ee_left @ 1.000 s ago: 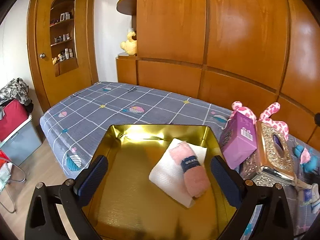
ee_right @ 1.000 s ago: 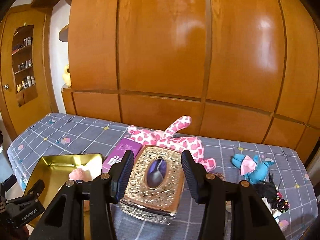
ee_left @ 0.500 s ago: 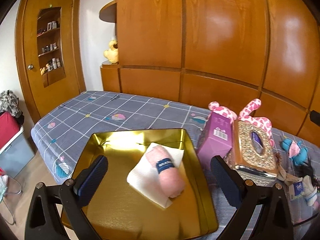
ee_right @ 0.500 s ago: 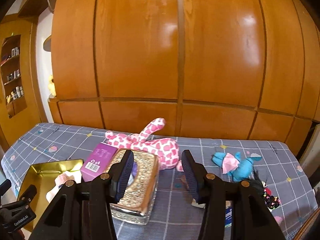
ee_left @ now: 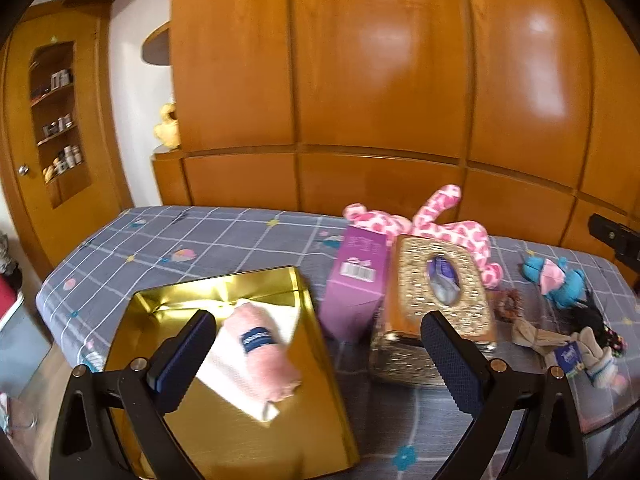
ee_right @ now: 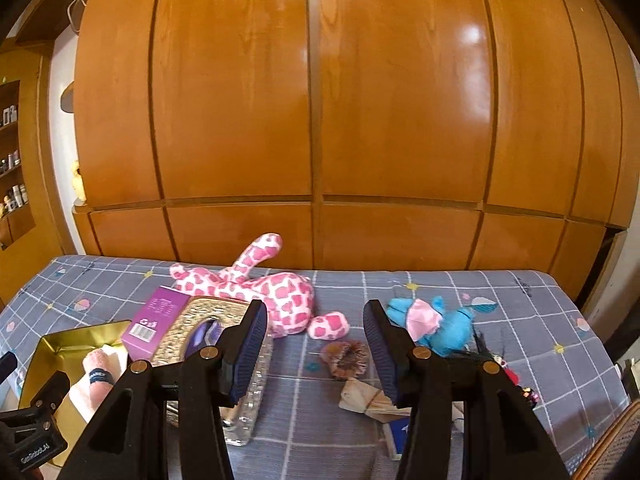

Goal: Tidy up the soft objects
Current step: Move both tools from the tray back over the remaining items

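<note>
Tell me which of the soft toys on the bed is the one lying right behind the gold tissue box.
The pink spotted plush. It lies just behind the tissue box, by the wardrobe, while the blue plush lies apart, further right on the bed.

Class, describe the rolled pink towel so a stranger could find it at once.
Start at the bed with the grey checked cover, then find the shiny gold tray near its left end. Inside, on a folded white cloth, lies the rolled pink towel. Unlike the spotted pink plush farther along, it is plain and wrapped in a dark blue band.
</note>
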A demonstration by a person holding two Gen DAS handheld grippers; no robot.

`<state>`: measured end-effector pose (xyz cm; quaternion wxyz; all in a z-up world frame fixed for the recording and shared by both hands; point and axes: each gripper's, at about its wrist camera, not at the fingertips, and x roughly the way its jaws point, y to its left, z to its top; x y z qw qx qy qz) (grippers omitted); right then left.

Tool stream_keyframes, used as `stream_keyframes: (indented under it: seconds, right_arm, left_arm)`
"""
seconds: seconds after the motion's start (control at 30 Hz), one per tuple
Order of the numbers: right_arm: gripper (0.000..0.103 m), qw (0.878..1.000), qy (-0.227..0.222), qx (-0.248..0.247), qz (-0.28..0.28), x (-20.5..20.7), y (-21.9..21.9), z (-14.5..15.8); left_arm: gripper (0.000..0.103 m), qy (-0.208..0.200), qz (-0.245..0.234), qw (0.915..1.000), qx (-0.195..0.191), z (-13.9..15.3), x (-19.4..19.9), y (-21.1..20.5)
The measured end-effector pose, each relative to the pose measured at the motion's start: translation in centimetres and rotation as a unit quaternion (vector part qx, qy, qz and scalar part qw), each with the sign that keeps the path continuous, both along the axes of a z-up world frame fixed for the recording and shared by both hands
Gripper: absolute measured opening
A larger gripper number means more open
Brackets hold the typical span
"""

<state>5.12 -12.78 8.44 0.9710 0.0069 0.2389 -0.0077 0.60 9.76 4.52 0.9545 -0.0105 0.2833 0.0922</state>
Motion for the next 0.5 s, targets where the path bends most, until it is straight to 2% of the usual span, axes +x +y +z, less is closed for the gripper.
stream_keyframes:
  seconds: [0.5]
  right_arm:
    - [0.051,0.999,0.005,-0.006,-0.038,0.2,-4.3,-0.4]
  left_arm:
    - [0.103,0.0,-0.081,0.9966,0.017,0.5,1.7,-6.4]
